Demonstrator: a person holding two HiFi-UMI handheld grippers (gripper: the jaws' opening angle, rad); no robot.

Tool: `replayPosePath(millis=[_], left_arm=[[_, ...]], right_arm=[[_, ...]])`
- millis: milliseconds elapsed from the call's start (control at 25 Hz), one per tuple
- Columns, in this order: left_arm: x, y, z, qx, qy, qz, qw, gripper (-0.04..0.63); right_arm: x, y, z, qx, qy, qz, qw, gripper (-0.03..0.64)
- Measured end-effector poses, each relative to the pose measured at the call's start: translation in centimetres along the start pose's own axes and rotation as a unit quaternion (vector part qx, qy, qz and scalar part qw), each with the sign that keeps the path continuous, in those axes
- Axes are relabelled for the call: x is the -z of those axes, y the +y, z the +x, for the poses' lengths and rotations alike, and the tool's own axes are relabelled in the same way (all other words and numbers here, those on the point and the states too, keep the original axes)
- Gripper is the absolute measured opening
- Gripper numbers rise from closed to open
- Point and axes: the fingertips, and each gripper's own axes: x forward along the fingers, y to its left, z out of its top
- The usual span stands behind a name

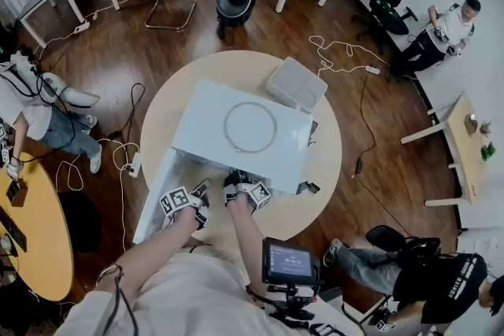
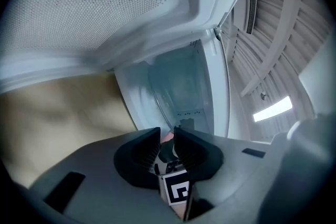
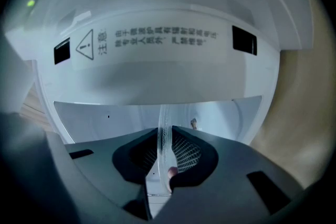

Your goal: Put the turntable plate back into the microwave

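Note:
A white microwave (image 1: 206, 116) stands on a round table, its door (image 1: 152, 204) swung open to the left. The clear glass turntable plate (image 3: 164, 119) stands edge-on between the pads of my right gripper (image 3: 165, 132), which is shut on its rim at the mouth of the cavity. In the left gripper view the plate (image 2: 176, 89) reaches into the cavity, and its rim runs into the narrow gap of my left gripper (image 2: 167, 132). That gripper is rolled onto its side. Both grippers (image 1: 189, 199) (image 1: 244, 189) sit close together at the microwave's front.
A roller ring (image 1: 227, 126) lies on top of the microwave. A white box (image 1: 296, 83) sits behind it on the round table (image 1: 331, 169). A small monitor (image 1: 290, 262) is near my right arm. Cables, chairs, desks and several people surround the table.

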Motion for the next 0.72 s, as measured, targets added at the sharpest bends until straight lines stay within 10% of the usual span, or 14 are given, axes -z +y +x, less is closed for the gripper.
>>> replayPosePath(millis=[720], left_arm=[[-2.1,-0.6,3.0,-0.004,-0.055,0.003,0.9985,0.064]], right_arm=[[-0.8,0.3,0.8,-0.009,-0.005,-0.006,1.0,0.052]])
